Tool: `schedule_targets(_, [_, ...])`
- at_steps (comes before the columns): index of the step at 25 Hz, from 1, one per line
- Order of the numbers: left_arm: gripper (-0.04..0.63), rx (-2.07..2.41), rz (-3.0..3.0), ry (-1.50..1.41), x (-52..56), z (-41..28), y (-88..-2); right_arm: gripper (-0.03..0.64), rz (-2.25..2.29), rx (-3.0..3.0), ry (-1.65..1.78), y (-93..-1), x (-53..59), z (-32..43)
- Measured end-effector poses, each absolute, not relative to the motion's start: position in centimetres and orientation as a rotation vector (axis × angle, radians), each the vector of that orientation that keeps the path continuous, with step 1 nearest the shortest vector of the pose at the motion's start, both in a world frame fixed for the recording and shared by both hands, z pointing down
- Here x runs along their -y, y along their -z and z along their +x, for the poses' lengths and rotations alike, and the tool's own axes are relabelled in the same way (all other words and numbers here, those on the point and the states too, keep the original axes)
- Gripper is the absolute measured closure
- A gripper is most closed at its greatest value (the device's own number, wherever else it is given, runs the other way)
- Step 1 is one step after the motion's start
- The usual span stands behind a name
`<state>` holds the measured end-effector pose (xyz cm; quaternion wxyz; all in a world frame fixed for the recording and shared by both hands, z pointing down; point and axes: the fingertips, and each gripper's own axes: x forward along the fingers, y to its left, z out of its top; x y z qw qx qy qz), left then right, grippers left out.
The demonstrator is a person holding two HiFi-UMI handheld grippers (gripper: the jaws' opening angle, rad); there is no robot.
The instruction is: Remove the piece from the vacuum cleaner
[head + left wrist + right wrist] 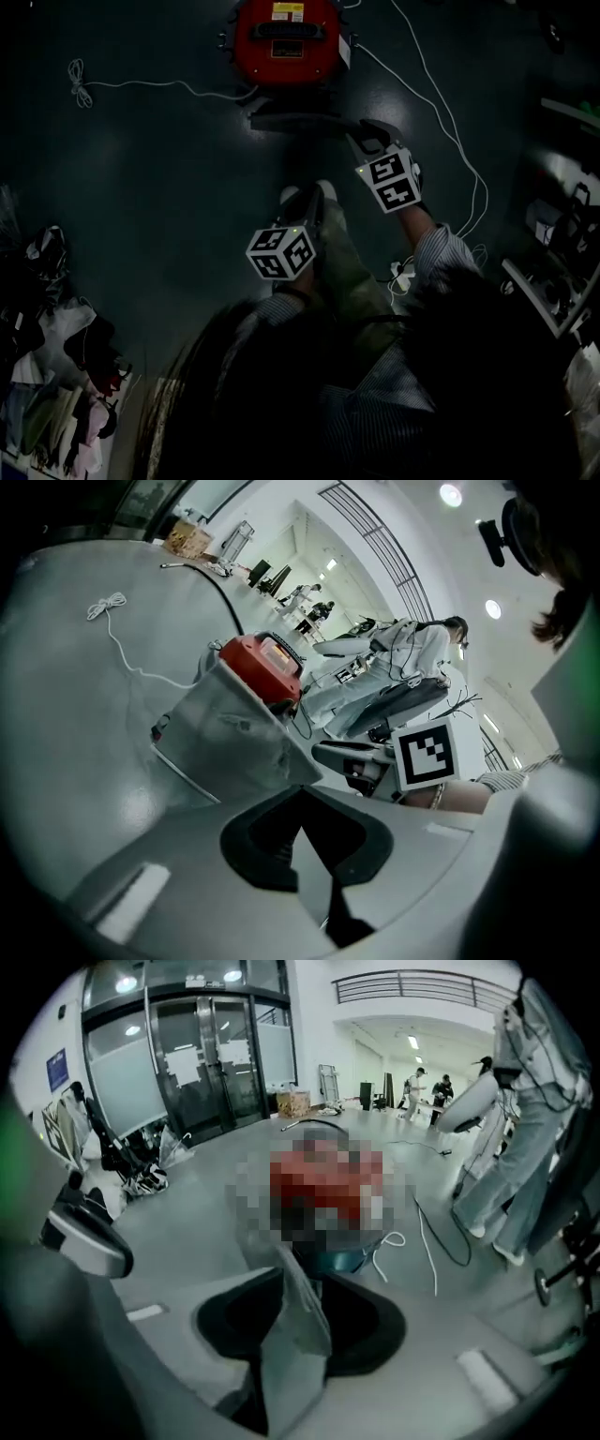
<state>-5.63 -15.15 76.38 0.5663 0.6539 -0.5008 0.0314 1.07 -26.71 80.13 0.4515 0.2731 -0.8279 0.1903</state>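
The red vacuum cleaner (286, 42) stands on the dark floor at the top of the head view, and it also shows in the left gripper view (262, 663). A thin grey sheet-like piece (295, 122) lies just in front of it. My right gripper (367, 133) is at the piece's right end. In the right gripper view the piece (295, 1326) runs between the open jaws. My left gripper (305, 202) hangs nearer me, facing the piece (225, 733). Only a narrow grey wedge shows in its dark opening.
A white cable (141, 86) trails left of the vacuum and another cable (441, 103) runs down its right side. Bags and clutter (56, 375) lie at the lower left. A rack (562, 281) stands at the right. People (525, 1147) stand on the right of the right gripper view.
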Motion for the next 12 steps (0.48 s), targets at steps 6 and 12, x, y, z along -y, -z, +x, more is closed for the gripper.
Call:
schedule_targets(6, [0.589, 1.187, 1.508, -0.074, 15.4, -7.0, -77.1, 0.497, 0.482, 1.935, -0.329, -83.3, 26.5, 1.1])
schedule_targets(12, [0.589, 1.204, 1.489, -0.066, 15.9, -7.6, -77.8, 0.573, 0.431, 1.906, -0.331, -84.3, 26.8, 0.5])
